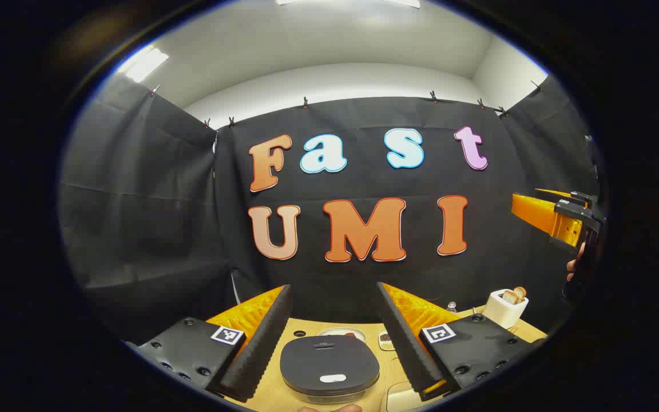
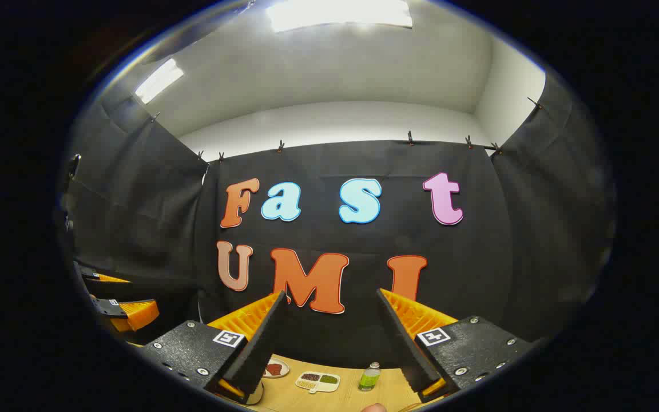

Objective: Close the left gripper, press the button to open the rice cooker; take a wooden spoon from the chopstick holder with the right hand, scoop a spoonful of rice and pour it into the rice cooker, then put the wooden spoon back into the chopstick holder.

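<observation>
The rice cooker (image 1: 329, 363) sits low in the left gripper view, its dark lid down, with a pale button (image 1: 332, 378) at the near edge. My left gripper (image 1: 334, 286) hangs above it, open, nothing between its fingers. A white chopstick holder (image 1: 505, 309) with wooden spoon heads (image 1: 515, 295) poking out stands at the table's right. My right gripper (image 2: 330, 293) is raised, open and empty; it also appears at the far right as my right gripper (image 1: 527, 209), held by a hand. My left gripper (image 2: 138, 296) appears at the left edge of the right gripper view.
On the wooden table (image 1: 284, 395), a plate (image 1: 342, 333) and a small dish (image 1: 385, 340) lie behind the cooker. In the right gripper view, a plate (image 2: 275, 368), a divided dish (image 2: 318, 381) and a small green bottle (image 2: 370, 376) stand near the black cloth wall.
</observation>
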{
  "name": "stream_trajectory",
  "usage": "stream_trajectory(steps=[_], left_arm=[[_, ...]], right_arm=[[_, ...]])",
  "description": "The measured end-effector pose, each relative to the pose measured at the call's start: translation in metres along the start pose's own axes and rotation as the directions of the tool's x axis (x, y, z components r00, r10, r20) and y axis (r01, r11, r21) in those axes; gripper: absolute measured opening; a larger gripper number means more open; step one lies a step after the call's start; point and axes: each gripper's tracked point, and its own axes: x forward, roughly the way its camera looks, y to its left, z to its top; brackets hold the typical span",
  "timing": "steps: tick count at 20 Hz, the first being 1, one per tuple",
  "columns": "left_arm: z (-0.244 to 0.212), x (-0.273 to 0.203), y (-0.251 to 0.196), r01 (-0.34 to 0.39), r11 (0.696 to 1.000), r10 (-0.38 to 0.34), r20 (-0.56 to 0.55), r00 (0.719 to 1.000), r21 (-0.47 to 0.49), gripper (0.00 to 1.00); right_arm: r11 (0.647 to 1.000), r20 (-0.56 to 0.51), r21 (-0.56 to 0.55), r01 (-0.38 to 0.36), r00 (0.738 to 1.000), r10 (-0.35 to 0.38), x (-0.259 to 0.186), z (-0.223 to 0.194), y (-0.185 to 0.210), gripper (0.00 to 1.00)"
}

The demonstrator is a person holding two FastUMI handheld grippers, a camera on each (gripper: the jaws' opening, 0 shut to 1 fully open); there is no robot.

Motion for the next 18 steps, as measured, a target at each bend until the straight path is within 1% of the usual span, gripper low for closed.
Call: stream_trajectory(steps=[1,3,5,7,8,12,18], left_arm=[[0.001,0.0,-0.001,0.004,1.0,-0.004,0.004,1.0,0.0,0.93],[0.007,0.001,-0.002,0.014,1.0,-0.014,0.018,1.0,-0.005,0.93],[0.012,0.0,-0.013,0.059,0.998,-0.058,0.03,0.998,-0.028,0.93],[0.011,0.002,-0.014,0.075,0.997,-0.074,0.03,0.997,-0.034,0.97],[0.011,0.004,-0.014,0.08,0.996,-0.079,0.027,0.996,-0.038,0.93],[0.009,0.01,-0.009,0.059,0.997,-0.058,0.021,0.998,-0.044,0.93],[0.009,0.011,-0.01,0.06,0.996,-0.059,0.027,0.998,-0.063,0.94]], right_arm=[[1.0,-0.002,0.002,0.0,1.0,0.0,0.001,-0.001,0.0,0.94],[1.0,-0.004,0.002,0.005,1.0,-0.005,0.002,-0.001,-0.001,0.94],[1.0,-0.008,0.003,0.015,1.0,-0.015,0.003,-0.002,-0.003,0.94],[1.0,-0.011,0.0,0.019,1.0,-0.019,0.002,-0.004,-0.003,0.94],[1.0,-0.013,-0.003,0.02,1.0,-0.02,0.002,-0.005,-0.002,0.94],[1.0,-0.025,0.0,0.019,1.0,-0.019,0.001,-0.009,0.001,0.94],[0.999,-0.038,0.01,0.036,0.999,-0.035,0.0,-0.011,-0.006,0.94]])
